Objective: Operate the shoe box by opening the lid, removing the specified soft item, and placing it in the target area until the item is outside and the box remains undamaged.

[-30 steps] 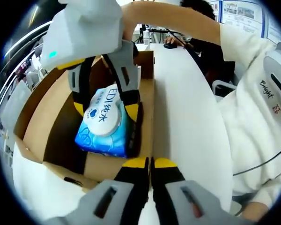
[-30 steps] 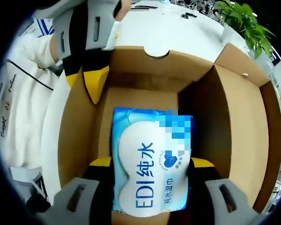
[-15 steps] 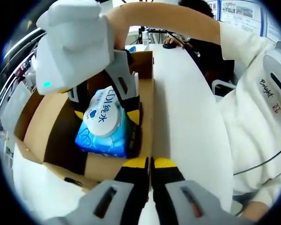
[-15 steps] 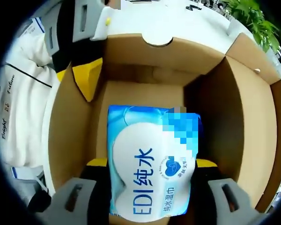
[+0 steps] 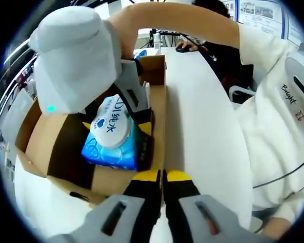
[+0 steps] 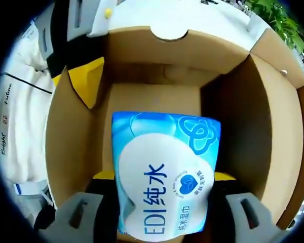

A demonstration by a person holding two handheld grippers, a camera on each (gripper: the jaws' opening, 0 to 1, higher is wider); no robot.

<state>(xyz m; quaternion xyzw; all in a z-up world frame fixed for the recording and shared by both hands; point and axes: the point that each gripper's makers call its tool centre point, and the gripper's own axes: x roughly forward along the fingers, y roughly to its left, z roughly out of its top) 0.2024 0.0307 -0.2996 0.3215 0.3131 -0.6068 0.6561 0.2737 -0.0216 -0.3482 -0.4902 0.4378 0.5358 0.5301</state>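
A blue wet-wipes pack (image 5: 111,139) with a white lid lies inside the open cardboard shoe box (image 5: 40,134). My right gripper (image 5: 116,120) reaches down into the box from above and is shut on the pack, one jaw on each long side. In the right gripper view the pack (image 6: 162,152) fills the space between the jaws of the right gripper (image 6: 163,177). My left gripper (image 5: 162,176) is shut on the box's near side wall. That left gripper (image 6: 73,76) pinches the left wall of the box (image 6: 167,40) at upper left.
The box stands on a long white table (image 5: 202,131). A person in a white top (image 5: 283,116) sits close at the right. A green plant (image 6: 276,15) stands beyond the box, and the box lid (image 6: 289,101) hangs open on the right.
My right gripper has tipped further over the box and its body now looms larger in the left gripper view. The pack stays in the same place, and the left gripper has not moved.
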